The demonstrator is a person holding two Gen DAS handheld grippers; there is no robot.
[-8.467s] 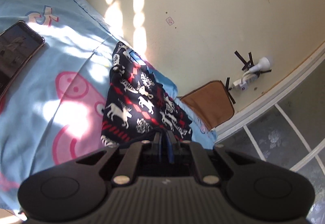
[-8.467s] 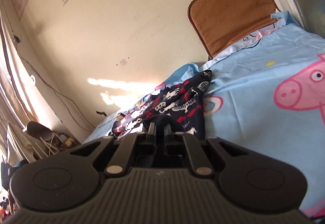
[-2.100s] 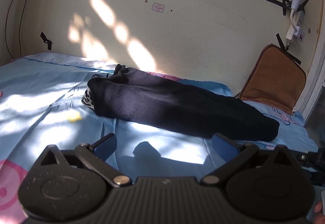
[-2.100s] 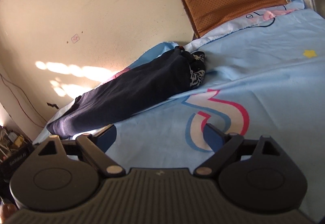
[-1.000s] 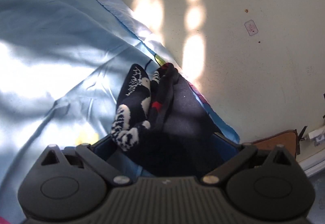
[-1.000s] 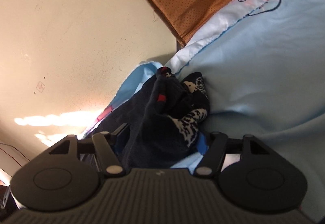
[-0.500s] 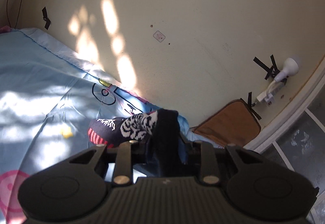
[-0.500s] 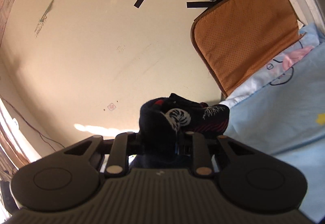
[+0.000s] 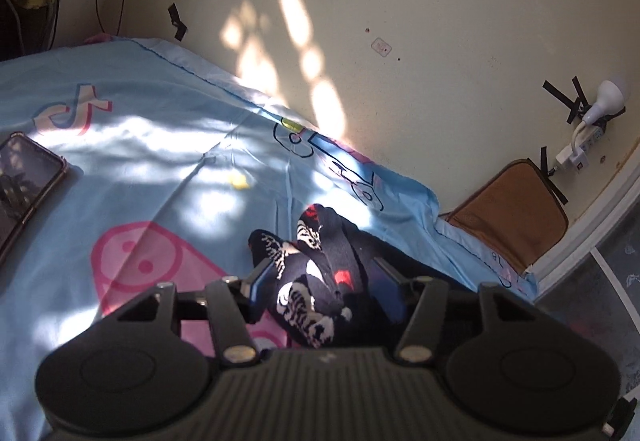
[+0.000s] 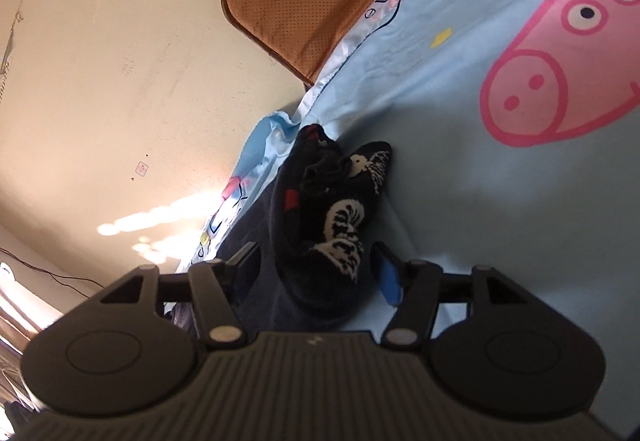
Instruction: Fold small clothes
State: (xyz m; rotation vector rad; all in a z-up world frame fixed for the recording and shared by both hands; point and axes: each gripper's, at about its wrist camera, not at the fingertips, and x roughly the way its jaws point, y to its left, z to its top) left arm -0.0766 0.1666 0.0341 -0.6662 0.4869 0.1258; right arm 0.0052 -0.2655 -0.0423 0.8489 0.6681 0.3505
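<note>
A dark navy garment with a white and red reindeer pattern (image 9: 316, 281) lies bunched on the light blue bed sheet (image 9: 160, 169). My left gripper (image 9: 320, 281) is open, its blue-padded fingers either side of one end of the garment. In the right wrist view the other end of the garment (image 10: 324, 209) lies on the sheet between the fingers of my right gripper (image 10: 316, 273), which is open too. Its dark inner side shows along the fold.
A phone (image 9: 24, 177) lies on the sheet at the left. A brown cushion (image 9: 512, 213) leans on the cream wall (image 9: 400, 1) at the bed's far corner, also in the right wrist view (image 10: 304, 1). A power strip (image 9: 576, 149) is taped above it. Tiled floor (image 9: 608, 281) lies beyond the bed's edge.
Both grippers were shut on the garment's ends and held them up half a second ago. Now both are open and the garment lies on the sheet, nearer the front.
</note>
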